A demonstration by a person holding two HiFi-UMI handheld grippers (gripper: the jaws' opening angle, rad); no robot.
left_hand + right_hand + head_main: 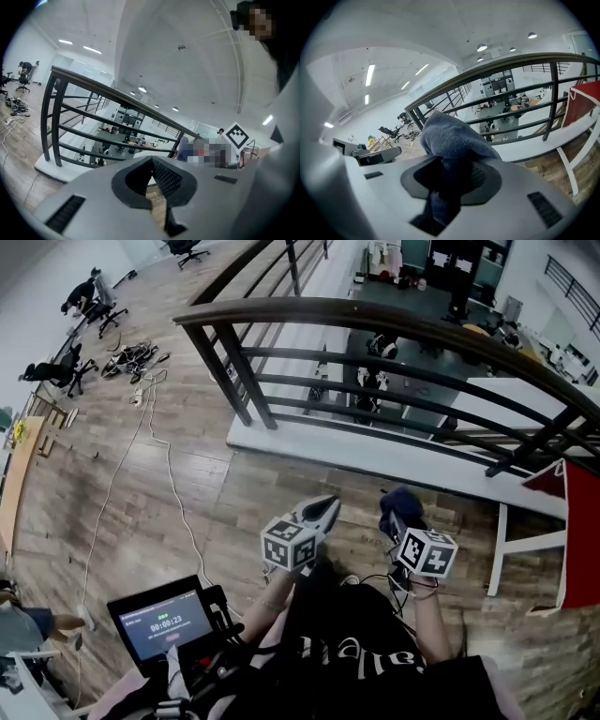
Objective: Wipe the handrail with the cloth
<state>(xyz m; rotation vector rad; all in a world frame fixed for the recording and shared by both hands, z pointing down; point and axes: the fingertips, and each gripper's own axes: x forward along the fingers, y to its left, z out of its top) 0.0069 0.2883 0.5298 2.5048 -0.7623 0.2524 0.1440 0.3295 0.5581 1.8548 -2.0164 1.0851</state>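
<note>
Head view, left to right: the left gripper (324,508) is held low over the wood floor (187,484), its jaws closed together with nothing between them. Just beside it, the right gripper (397,517) is clamped on a bunched blue cloth (449,137), which bulges out above the jaws. The handrail (375,315) runs across ahead of both grippers, apart from the cloth.

handrail (375,313) running off frame at 2 o'clock, cloth (450,136) lower end hidden inside right gripper (452,174), red panel (583,531) cut off at 3 o'clock
</note>
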